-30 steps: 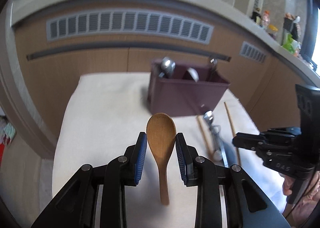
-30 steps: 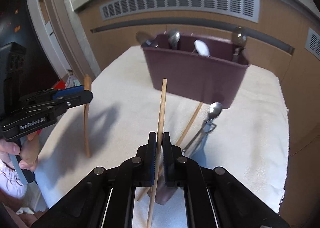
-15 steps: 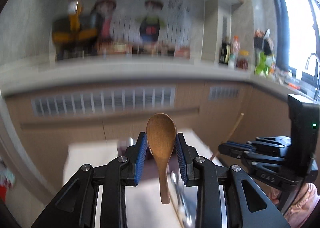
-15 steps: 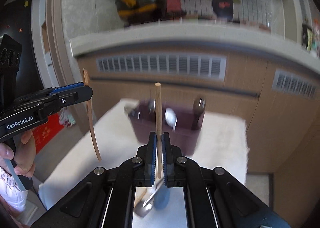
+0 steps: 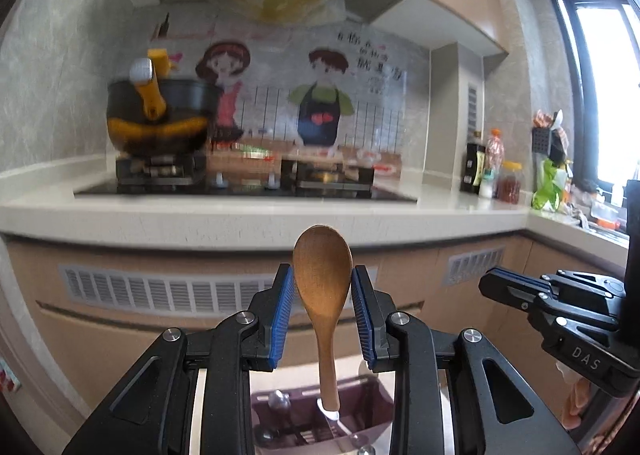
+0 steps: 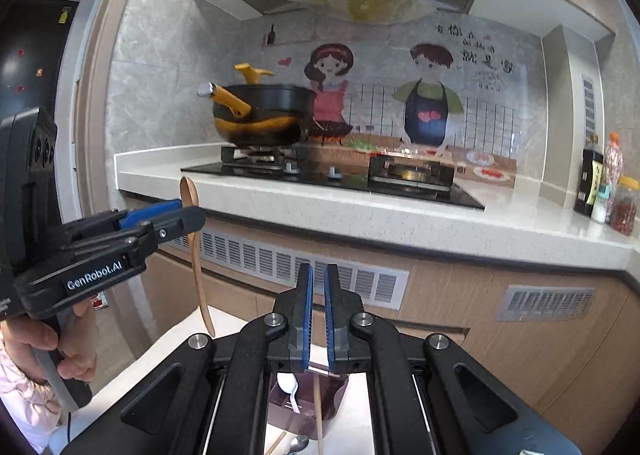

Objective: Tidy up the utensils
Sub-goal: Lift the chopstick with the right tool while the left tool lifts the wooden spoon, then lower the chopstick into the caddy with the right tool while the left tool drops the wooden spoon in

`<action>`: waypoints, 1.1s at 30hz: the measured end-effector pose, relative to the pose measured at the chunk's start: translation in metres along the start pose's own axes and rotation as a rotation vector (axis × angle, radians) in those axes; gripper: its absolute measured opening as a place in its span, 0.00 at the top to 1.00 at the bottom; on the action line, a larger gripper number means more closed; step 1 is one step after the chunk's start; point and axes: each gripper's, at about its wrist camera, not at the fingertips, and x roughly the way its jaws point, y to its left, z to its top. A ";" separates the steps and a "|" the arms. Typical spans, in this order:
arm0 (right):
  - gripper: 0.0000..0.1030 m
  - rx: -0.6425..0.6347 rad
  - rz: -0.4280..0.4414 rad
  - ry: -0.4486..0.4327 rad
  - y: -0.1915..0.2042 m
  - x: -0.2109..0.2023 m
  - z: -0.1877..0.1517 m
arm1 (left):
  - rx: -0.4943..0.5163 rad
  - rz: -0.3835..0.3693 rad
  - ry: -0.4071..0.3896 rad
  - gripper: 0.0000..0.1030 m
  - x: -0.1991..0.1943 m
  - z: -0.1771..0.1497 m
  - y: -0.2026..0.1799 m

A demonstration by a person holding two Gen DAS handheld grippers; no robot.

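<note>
My left gripper (image 5: pixel 323 295) is shut on a wooden spoon (image 5: pixel 323 295), bowl up, handle hanging down over the maroon utensil caddy (image 5: pixel 360 415), which holds metal spoons. In the right wrist view the left gripper (image 6: pixel 176 215) shows at left with the wooden spoon (image 6: pixel 198 279). My right gripper (image 6: pixel 316 311) has its pads slightly apart with nothing between them at the tips. A wooden chopstick (image 6: pixel 318 415) stands below it in the caddy (image 6: pixel 308 407). The right gripper also shows at the right of the left wrist view (image 5: pixel 504 285).
The caddy sits on a white cloth-covered table (image 6: pixel 168 355). Another chopstick (image 6: pixel 276 445) and a metal spoon (image 6: pixel 298 445) lie on the cloth in front of it. Behind is a kitchen counter (image 5: pixel 280 215) with a stove and a black pot (image 6: pixel 260 115).
Both grippers rose and tilted up, so the views now face the counter and wall. The chopstick has left the right gripper's pads and stands in the caddy. The left still holds the wooden spoon.
</note>
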 end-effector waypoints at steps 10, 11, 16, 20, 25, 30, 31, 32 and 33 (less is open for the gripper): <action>0.96 -0.017 0.090 0.236 -0.009 0.052 -0.074 | -0.034 -0.002 0.125 0.70 0.022 -0.059 0.019; 0.95 -0.024 0.108 0.263 -0.007 0.058 -0.082 | -0.038 0.001 0.143 0.70 0.021 -0.066 0.022; 0.88 0.036 0.260 0.439 0.005 0.094 -0.112 | -0.087 0.031 0.201 0.70 0.009 -0.087 0.047; 0.52 0.003 0.309 0.501 0.033 0.103 -0.147 | -0.100 0.058 0.220 0.70 -0.006 -0.104 0.063; 0.45 -0.004 0.299 0.555 0.072 0.136 -0.177 | -0.154 0.069 0.242 0.70 -0.014 -0.121 0.082; 0.95 -0.005 0.248 0.617 0.086 0.165 -0.191 | -0.179 0.070 0.265 0.70 -0.025 -0.127 0.094; 0.95 -0.008 0.246 0.606 0.086 0.161 -0.189 | -0.173 0.069 0.268 0.70 -0.027 -0.128 0.094; 0.95 -0.018 0.242 0.588 0.085 0.153 -0.185 | -0.167 0.069 0.268 0.70 -0.029 -0.129 0.093; 0.95 -0.021 0.241 0.572 0.083 0.146 -0.180 | -0.165 0.068 0.268 0.70 -0.030 -0.130 0.092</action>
